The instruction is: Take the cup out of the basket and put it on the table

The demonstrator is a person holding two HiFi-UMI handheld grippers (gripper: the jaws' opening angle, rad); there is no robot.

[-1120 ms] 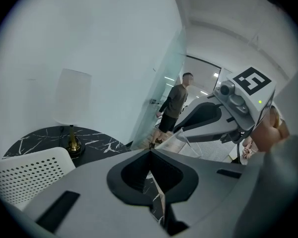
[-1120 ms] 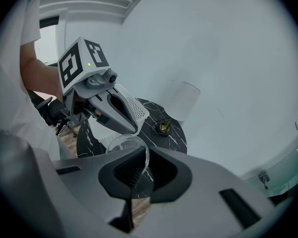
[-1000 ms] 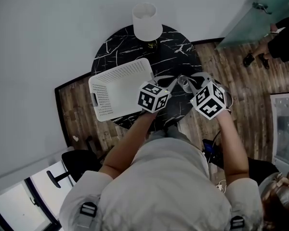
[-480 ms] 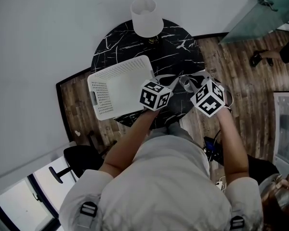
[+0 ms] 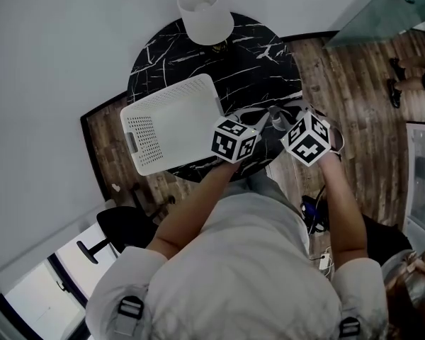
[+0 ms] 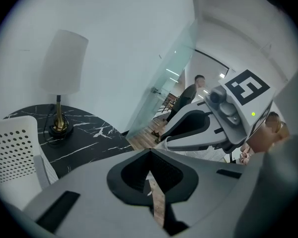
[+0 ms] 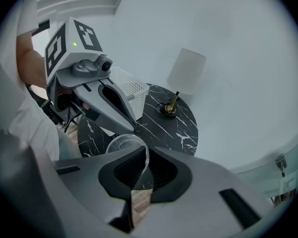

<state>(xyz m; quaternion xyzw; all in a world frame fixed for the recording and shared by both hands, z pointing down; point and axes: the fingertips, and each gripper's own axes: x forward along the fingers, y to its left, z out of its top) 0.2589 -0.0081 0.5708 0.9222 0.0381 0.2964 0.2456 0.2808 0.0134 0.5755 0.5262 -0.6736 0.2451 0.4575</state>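
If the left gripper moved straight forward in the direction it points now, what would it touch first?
Probably the right gripper, crossing just ahead with the clear cup in its jaws; depth is unclear, so it may pass beside.

We see a black marble table (image 5: 258, 62) veined in white. The basket (image 5: 173, 122) is white, dotted with rows of small round holes. The lamp shade (image 5: 204, 13) is plain white, and its base (image 7: 168, 108) is brass-coloured. The cup (image 7: 120, 145) is clear. We find the left gripper (image 6: 151, 175) and the right gripper (image 7: 139, 175) pale grey with black pads, each bearing a white cube (image 5: 234, 139) with black square markers. The floor (image 5: 354, 83) is brown wood planking, and the shirt (image 5: 234, 275) is light grey.
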